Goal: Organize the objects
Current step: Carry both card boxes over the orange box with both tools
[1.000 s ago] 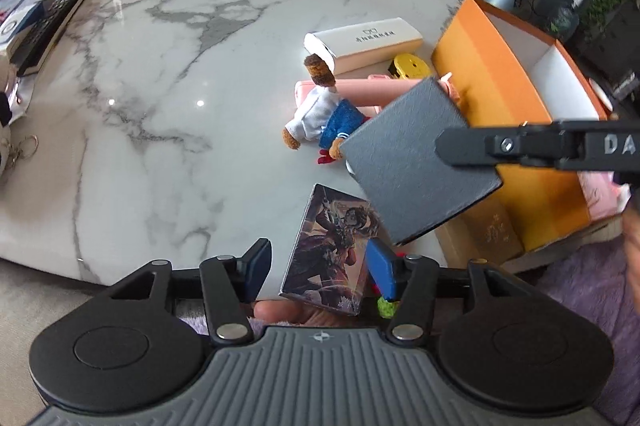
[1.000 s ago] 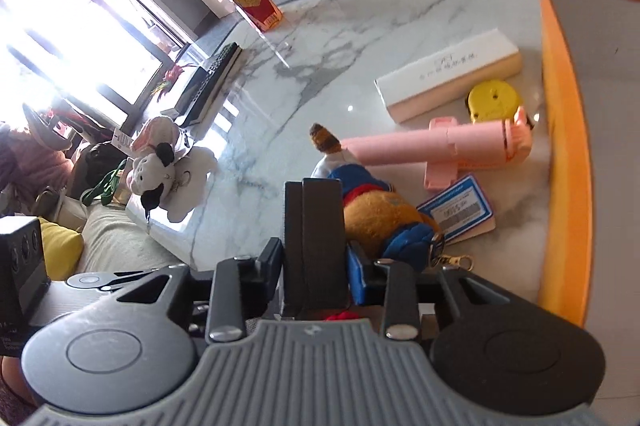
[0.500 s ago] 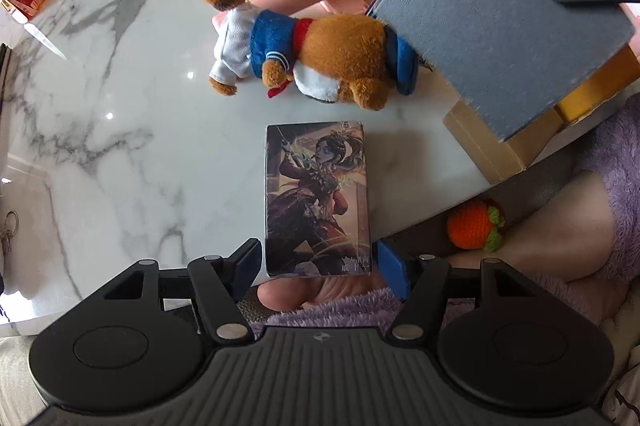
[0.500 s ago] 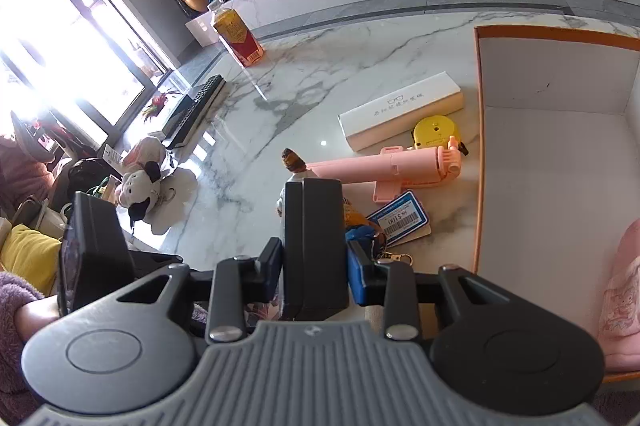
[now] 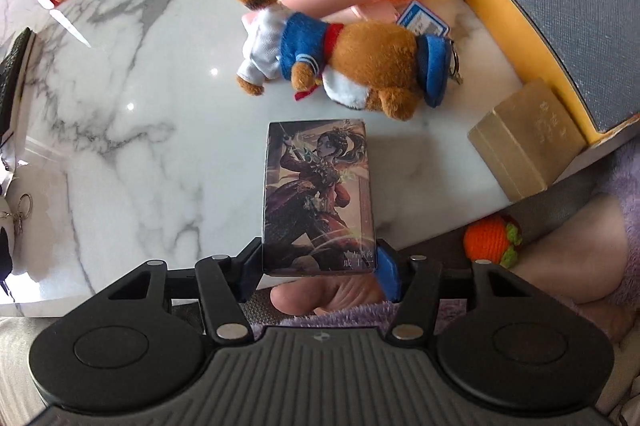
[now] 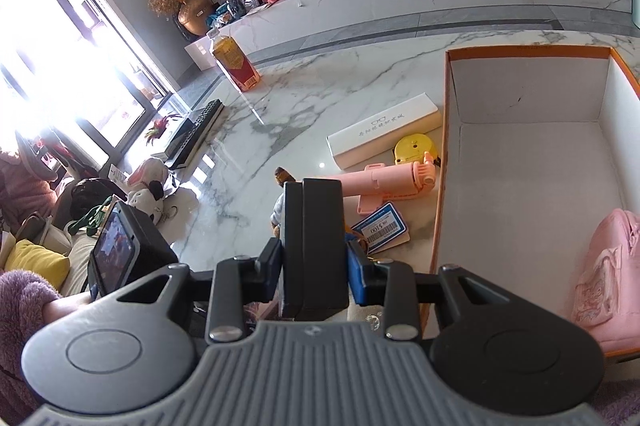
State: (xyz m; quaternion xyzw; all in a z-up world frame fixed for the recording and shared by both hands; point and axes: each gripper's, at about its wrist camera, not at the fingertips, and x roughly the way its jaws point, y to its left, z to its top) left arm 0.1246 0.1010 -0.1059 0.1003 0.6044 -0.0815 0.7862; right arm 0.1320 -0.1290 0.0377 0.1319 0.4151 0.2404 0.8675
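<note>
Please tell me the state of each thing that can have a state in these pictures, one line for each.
Left tool: closing on the illustrated card box, which lies flat at the table edge.
Right tool: shut on the dark grey box, held upright.
Orange storage box: open, a pink pouch inside.
Plush bear: lying on its side.
White long box: closed.

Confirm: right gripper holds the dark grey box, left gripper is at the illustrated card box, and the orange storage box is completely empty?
Not quite. The orange storage box is not empty: the right wrist view shows a pink pouch inside it. The right gripper holds the dark grey box; the left gripper is closing around the illustrated card box.
</note>
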